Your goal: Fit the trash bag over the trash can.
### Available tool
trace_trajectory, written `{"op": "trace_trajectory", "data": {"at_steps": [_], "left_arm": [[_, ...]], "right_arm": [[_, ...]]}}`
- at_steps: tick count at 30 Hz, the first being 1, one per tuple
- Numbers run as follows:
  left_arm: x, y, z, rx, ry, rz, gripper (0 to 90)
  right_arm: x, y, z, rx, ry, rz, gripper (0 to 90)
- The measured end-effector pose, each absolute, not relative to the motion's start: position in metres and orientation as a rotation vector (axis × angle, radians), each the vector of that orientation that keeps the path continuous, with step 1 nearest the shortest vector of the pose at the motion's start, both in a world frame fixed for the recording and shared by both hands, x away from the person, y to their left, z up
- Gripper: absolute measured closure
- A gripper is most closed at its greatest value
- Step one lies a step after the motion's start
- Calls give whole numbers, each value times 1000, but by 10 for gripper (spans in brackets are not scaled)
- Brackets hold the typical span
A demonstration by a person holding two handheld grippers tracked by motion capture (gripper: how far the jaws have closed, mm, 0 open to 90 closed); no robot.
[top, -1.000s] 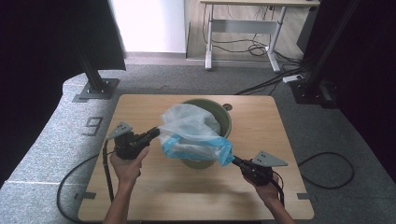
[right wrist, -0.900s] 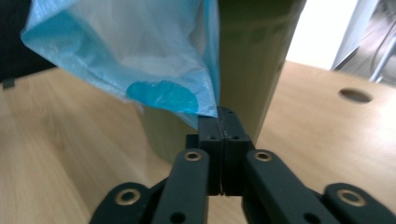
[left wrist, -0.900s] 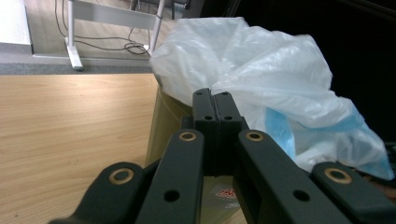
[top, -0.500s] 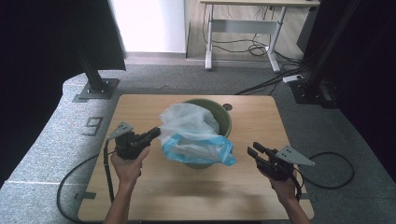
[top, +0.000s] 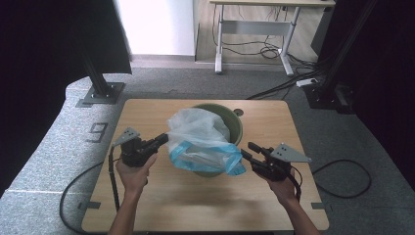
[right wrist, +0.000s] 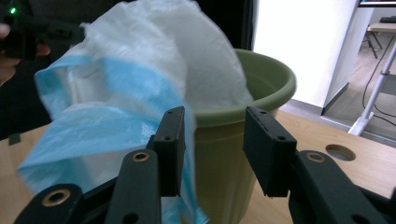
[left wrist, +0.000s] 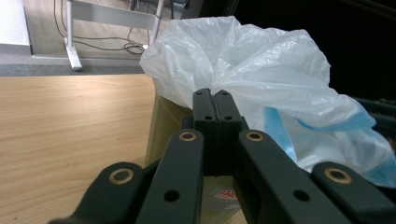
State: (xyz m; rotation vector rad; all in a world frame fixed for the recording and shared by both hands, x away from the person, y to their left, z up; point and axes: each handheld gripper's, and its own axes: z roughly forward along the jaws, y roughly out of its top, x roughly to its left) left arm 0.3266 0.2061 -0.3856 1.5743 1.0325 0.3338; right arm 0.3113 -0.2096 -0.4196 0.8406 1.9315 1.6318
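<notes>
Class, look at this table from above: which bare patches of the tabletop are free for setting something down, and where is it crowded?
The wooden table is bare along its near edge between the two forearms, in the far left corner, and on the far right beyond the small round hole. The middle is crowded: the green pot with its plastic bag, flanked closely by the left gripper and right gripper.

Both grippers are showing matte black bodies. The left gripper (top: 164, 138) is wearing a grey three-cornered plate behind its jaws, and a black cable is trailing from its rear. The right gripper (top: 248, 150) is carrying the same plate and cable. Brass-ringed pivots and small screw holes are dotting the black links just below the flat rectangular jaws. Both forearms are showing bare, without sleeves.
</notes>
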Motion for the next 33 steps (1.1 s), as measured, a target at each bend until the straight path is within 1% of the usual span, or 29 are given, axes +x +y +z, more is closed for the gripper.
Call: {"op": "trace_trajectory", "data": {"at_steps": [4, 11, 17, 19, 20, 21, 23, 25, 26, 33], "left_arm": [[325, 209, -385, 1563, 1035, 331, 899], [326, 209, -386, 1561, 1038, 321, 898], [327, 206, -386, 1566, 1032, 313, 898], [327, 205, -386, 1568, 1032, 310, 898], [328, 205, -386, 1570, 1032, 309, 898], [328, 205, -386, 1569, 1032, 309, 898], [329, 205, -386, 1570, 1031, 309, 898], [329, 206, -386, 1571, 1031, 310, 899], [329, 207, -385, 1573, 1032, 311, 899], [337, 204, -379, 1618, 1027, 327, 899]], "right_arm": [[304, -203, -425, 820, 1964, 1638, 554], [293, -198, -421, 764, 1965, 1651, 551], [300, -192, -426, 791, 1984, 1625, 549], [304, -190, -429, 799, 1994, 1617, 579], [306, -188, -431, 799, 2004, 1617, 609], [309, -188, -432, 804, 2009, 1617, 653], [312, -187, -434, 816, 2023, 1618, 776], [314, -187, -434, 807, 2031, 1621, 864], [315, -187, -434, 804, 2031, 1613, 883], [329, -198, -421, 885, 1953, 1512, 885]]}}
